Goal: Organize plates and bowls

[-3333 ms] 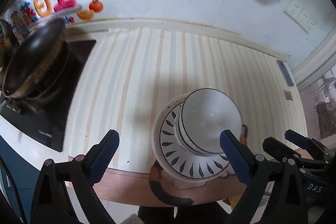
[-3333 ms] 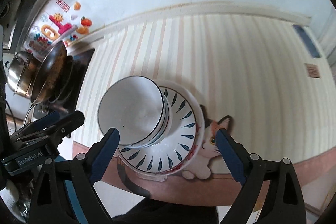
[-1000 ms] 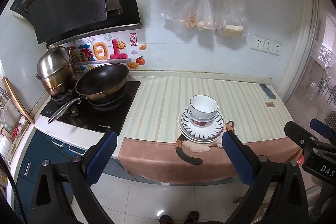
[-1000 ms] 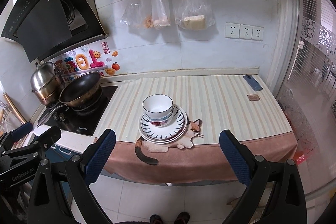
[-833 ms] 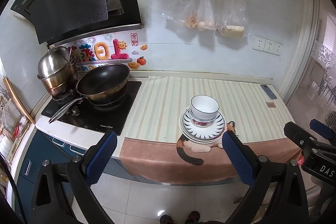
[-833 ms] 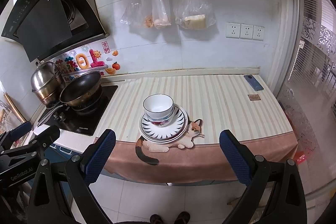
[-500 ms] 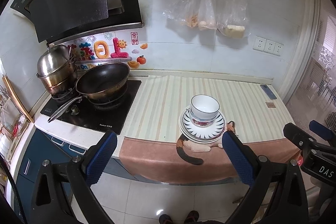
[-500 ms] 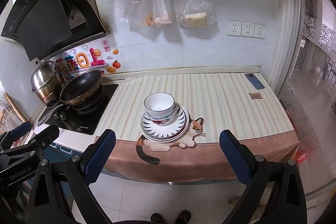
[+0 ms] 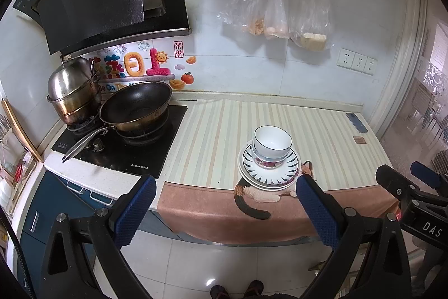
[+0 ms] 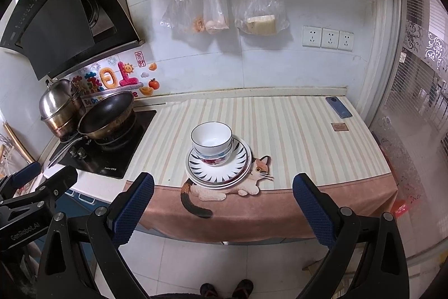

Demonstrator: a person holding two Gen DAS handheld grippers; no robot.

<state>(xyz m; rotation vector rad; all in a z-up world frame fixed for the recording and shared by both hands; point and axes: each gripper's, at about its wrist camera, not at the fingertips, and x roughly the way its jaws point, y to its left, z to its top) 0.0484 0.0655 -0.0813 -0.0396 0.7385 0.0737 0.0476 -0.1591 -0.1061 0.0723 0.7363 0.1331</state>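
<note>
White bowls with dark rims (image 9: 272,144) (image 10: 212,139) are nested on a stack of plates with a blue leaf pattern (image 9: 270,175) (image 10: 221,171), near the front edge of the striped counter mat. My left gripper (image 9: 225,210) is open and empty, held well back from the counter over the floor. My right gripper (image 10: 224,205) is also open and empty, held back the same way. The right gripper shows at the right edge of the left wrist view (image 9: 417,195), and the left gripper at the left edge of the right wrist view (image 10: 30,189).
A black wok (image 9: 136,109) and a steel pot (image 9: 73,91) sit on the hob (image 9: 123,150) at the left. A phone (image 10: 338,107) lies at the counter's back right. Plastic bags (image 10: 224,4) hang on the wall. A cat-shaped print (image 10: 246,181) lies beside the plates.
Both grippers have pulled far back from the stack, from close above it to a wide view of the whole counter. Over the last second almost nothing has moved.
</note>
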